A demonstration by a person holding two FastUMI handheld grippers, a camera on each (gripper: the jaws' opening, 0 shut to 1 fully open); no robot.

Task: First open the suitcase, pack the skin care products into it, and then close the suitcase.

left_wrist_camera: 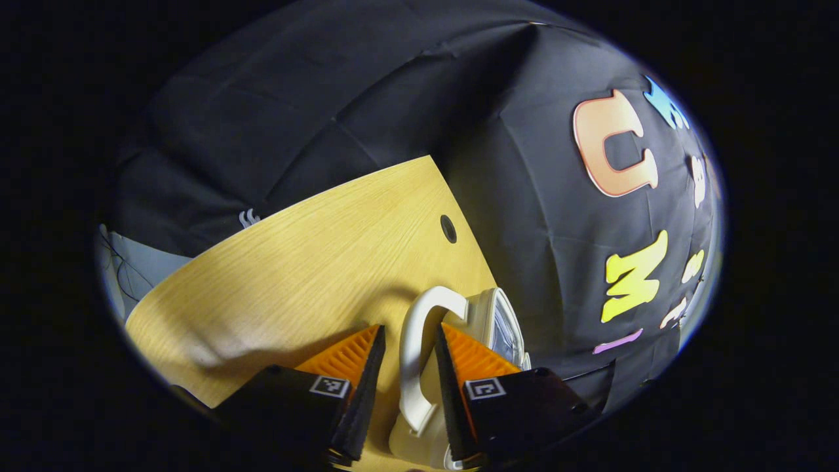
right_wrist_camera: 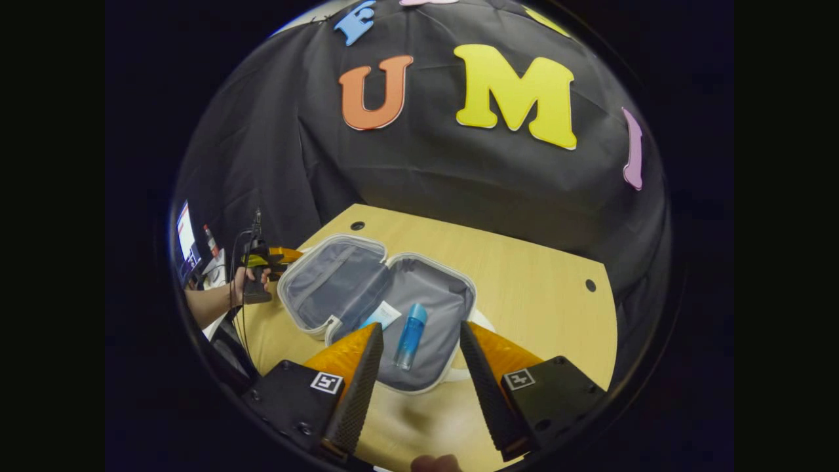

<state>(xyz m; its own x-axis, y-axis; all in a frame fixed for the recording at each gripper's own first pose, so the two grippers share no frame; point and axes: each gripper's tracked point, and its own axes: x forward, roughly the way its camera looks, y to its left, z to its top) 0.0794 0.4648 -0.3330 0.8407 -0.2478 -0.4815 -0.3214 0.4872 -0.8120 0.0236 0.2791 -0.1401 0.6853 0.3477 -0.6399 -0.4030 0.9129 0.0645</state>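
Since the suitcase point(right_wrist_camera: 377, 298) lies spread open on the tabletop point(right_wrist_camera: 524, 282), the opening step looks done. In the right gripper view both grey-lined halves face up; a blue bottle point(right_wrist_camera: 411, 335) and a white tube point(right_wrist_camera: 382, 316) lie in the nearer half, so packing is under way or finished. No other product seen loose on the wood. Closing remains. Right gripper point(right_wrist_camera: 419, 341) hovers near the case's front edge, jaws wide, holding nothing. Left gripper point(left_wrist_camera: 409, 347), in its own view, has its jaws set either side of the white handle point(left_wrist_camera: 416, 354), a gap visible on each side, not clamped. Probably readying to swing the lid over.
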